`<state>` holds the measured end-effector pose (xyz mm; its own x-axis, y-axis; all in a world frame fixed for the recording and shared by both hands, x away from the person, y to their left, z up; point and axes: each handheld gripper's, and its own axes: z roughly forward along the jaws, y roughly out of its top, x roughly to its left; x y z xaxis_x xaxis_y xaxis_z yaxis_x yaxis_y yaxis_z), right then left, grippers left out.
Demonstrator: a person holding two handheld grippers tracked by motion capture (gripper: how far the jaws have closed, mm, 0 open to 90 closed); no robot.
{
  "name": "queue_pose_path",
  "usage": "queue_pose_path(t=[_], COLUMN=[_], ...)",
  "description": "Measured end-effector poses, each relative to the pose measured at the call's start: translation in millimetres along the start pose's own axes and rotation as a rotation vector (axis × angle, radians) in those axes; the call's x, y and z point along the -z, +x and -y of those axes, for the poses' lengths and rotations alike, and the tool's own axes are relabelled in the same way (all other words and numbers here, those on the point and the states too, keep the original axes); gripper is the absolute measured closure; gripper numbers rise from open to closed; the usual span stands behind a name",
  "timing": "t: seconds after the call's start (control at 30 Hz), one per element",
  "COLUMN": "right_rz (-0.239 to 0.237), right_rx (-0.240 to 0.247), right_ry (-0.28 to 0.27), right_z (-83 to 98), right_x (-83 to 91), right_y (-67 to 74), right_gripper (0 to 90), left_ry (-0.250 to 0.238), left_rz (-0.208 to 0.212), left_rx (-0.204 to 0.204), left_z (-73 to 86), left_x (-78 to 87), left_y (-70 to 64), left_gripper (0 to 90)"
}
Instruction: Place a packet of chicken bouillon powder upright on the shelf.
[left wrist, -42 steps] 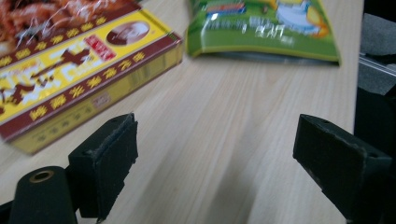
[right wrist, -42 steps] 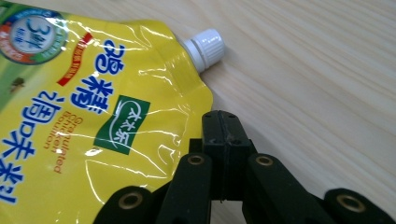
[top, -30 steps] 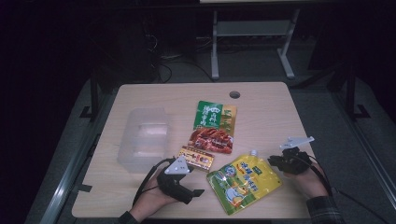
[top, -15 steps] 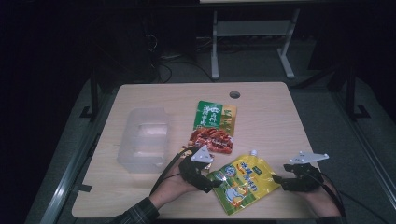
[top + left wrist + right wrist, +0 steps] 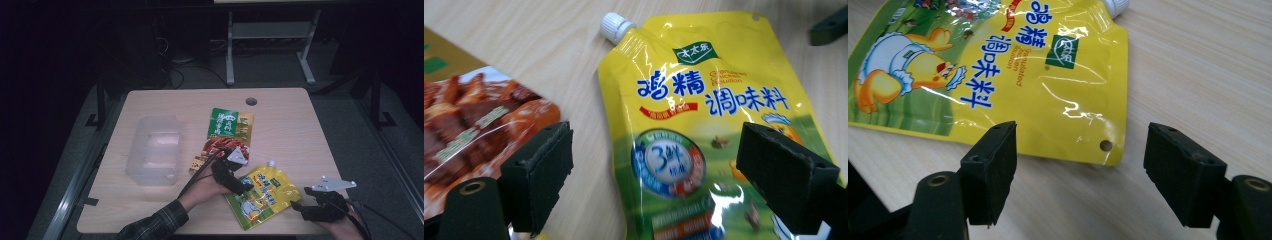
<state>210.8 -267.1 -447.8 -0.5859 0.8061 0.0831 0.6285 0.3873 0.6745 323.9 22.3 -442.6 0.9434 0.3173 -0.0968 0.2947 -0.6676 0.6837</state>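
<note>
Two grippers: both hang over the yellow pouch [image 5: 262,195], nothing held in either
Risk, slip: the pouch film looks glossy and slack, so pads closing on a flat face may skid off or pinch only a wrinkle
Risk, sag: taken by one edge, the filled pouch would likely droop and swing, the cap [image 5: 616,26] end dropping first
Risk, stray catch: the left gripper's [image 5: 235,181] near pad sits just beside the red pack [image 5: 479,117], so a closing stroke could drag that pack along
Risk, clash: the two grippers work from opposite edges of one pouch and could pull against each other
Left gripper: jaws spread wide, empty, above the pouch's lower left part in the high view
Right gripper [image 5: 1080,160]: jaws have just been opening and stand wide, nothing between them but bare table; it hangs just off the pouch's holed corner
Pouch: lies flat on the table [image 5: 300,130] near the front edge, between the two hands, cap pointing away from the person
Others: green pack [image 5: 229,124] beyond the red one, clear tub [image 5: 154,149] well to the left
</note>
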Motion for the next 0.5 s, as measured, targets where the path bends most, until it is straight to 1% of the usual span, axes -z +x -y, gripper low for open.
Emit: queue_pose_path(t=[0.03, 0.17, 0.2, 0.27, 0.3, 0.33, 0.37, 0.4, 0.43, 0.47, 0.5], right_rz=[-0.002, -0.004, -0.006, -0.003, -0.002, 0.000, 0.002, 0.003, 0.003, 0.004, 0.005], right_rx=[-0.003, 0.000, -0.002, -0.002, -0.003, -0.006, -0.004, -0.006, -0.006, -0.009, -0.006], right_ry=[-0.002, -0.008, -0.010, -0.016, -0.020, -0.023, -0.027, -0.028, -0.031, -0.031, -0.034], right_z=[1.1, 4.9, 5.6, 6.4, 6.5, 6.4, 6.3, 6.2, 6.1, 6.0, 5.8], right_x=[1.1, 4.8, 5.6, 7.0, 7.6, 8.3, 8.5, 8.9, 9.2, 9.6, 9.8], right_y=[1.1, 3.6, 3.9, 3.7, 3.3, 3.0, 2.7, 2.7, 2.7, 2.9, 2.7], right_gripper=[29.0, 29.0, 29.0, 29.2, 29.2, 29.3, 29.4, 29.5, 29.5, 29.6, 29.6], left_ry=[0.011, 0.031, 0.044, 0.059, 0.059, 0.063, 0.067, 0.068, 0.078, 0.075, 0.083], left_rz=[0.006, 0.028, 0.029, 0.027, 0.027, 0.046, 0.050, 0.061, 0.066, 0.071, 0.065], left_rx=[-0.011, 0.015, 0.010, 0.016, 0.016, 0.040, 0.043, 0.051, 0.063, 0.072, 0.058], left_z=[-1.7, -6.0, -6.6, -7.2, -7.2, -7.9, -8.3, -8.2, -8.0, -7.6, -8.0], left_x=[-3.8, -20.4, -23.2, -28.2, -28.2, -30.9, -31.1, -31.6, -32.1, -32.5, -32.1], left_y=[1.0, -1.1, -0.7, -1.4, -1.4, -0.8, -0.4, -0.2, 0.6, 1.6, 1.6], left_gripper=[14.3, 15.8, 16.0, 17.4, 17.8, 19.2, 20.6, 23.1, 24.8, 25.4, 27.0])
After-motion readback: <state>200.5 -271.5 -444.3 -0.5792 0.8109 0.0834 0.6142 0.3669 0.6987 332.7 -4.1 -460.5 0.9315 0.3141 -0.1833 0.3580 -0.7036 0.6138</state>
